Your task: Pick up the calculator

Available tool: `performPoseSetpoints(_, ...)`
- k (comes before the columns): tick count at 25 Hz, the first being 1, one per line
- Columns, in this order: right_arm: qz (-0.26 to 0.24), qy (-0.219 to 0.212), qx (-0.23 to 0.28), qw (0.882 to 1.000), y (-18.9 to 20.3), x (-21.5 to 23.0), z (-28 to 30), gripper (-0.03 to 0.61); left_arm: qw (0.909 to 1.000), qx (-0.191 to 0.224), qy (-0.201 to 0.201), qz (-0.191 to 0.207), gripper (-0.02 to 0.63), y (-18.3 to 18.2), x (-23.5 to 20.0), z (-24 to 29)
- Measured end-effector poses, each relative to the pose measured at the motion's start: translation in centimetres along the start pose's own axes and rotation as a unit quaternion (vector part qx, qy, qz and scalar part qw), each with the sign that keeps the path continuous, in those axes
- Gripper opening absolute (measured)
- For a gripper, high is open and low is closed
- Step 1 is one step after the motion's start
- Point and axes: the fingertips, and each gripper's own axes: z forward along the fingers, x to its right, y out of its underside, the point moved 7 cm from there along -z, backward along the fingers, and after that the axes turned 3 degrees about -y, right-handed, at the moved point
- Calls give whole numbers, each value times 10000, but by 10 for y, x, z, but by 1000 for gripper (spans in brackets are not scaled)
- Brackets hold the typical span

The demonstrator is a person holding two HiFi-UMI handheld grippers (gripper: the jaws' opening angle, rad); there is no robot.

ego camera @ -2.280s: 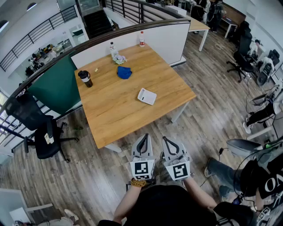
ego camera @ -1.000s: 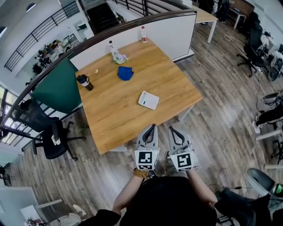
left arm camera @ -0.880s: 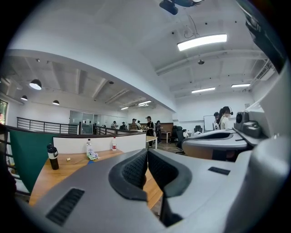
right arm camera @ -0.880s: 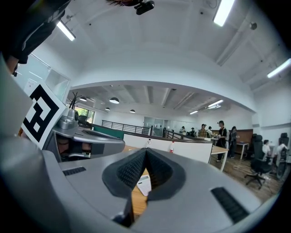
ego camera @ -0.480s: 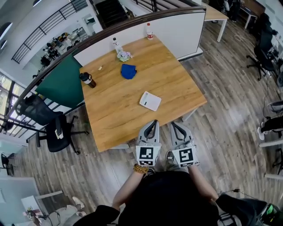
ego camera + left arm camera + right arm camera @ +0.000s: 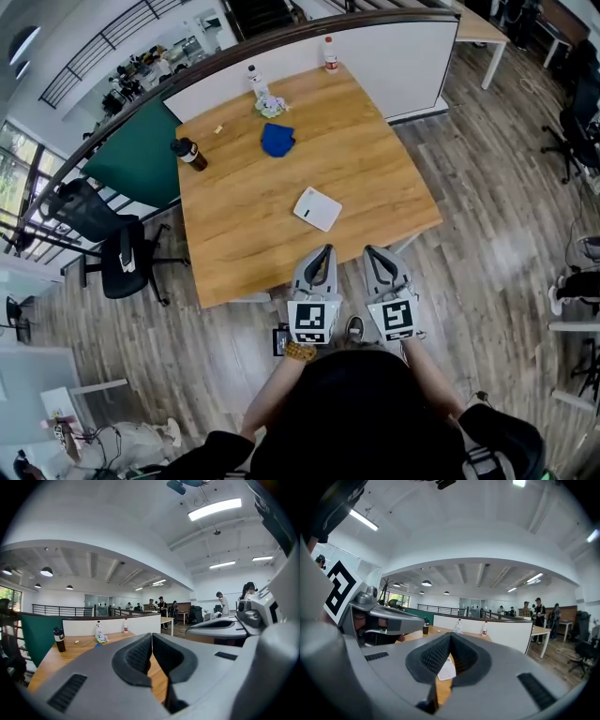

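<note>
The calculator (image 6: 318,208), a flat white slab, lies on the wooden table (image 6: 234,244) toward its near right part. Both grippers hover side by side over the table's near edge, pointing at it. My left gripper (image 6: 323,251) has its jaws shut with nothing between them, and its tips meet in the left gripper view (image 6: 151,637). My right gripper (image 6: 375,253) is shut and empty too. In the right gripper view the calculator (image 6: 446,670) shows through the hollow below the joined tips (image 6: 450,636), still well ahead of them.
On the table's far half lie a blue cloth (image 6: 277,140), a dark cup (image 6: 188,152), two bottles (image 6: 253,75) (image 6: 329,52) and a small crumpled bunch (image 6: 271,106). A white partition (image 6: 394,52) backs the table. A black office chair (image 6: 112,253) stands at the left.
The person has walked toward the table. Both shut grippers have come from over the floor up to the table's near edge, nearer the calculator.
</note>
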Motion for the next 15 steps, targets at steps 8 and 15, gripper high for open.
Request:
performPoseSetpoints(8, 71, -128, -123, 9998, 14, 11, 8, 6, 9997, -150, -193, -88, 25, 10, 2, 9)
performPoseSetpoints(15, 71, -23, -170, 9998, 16, 29, 24, 6, 9991, -303, -253, -143, 25, 24, -10, 28)
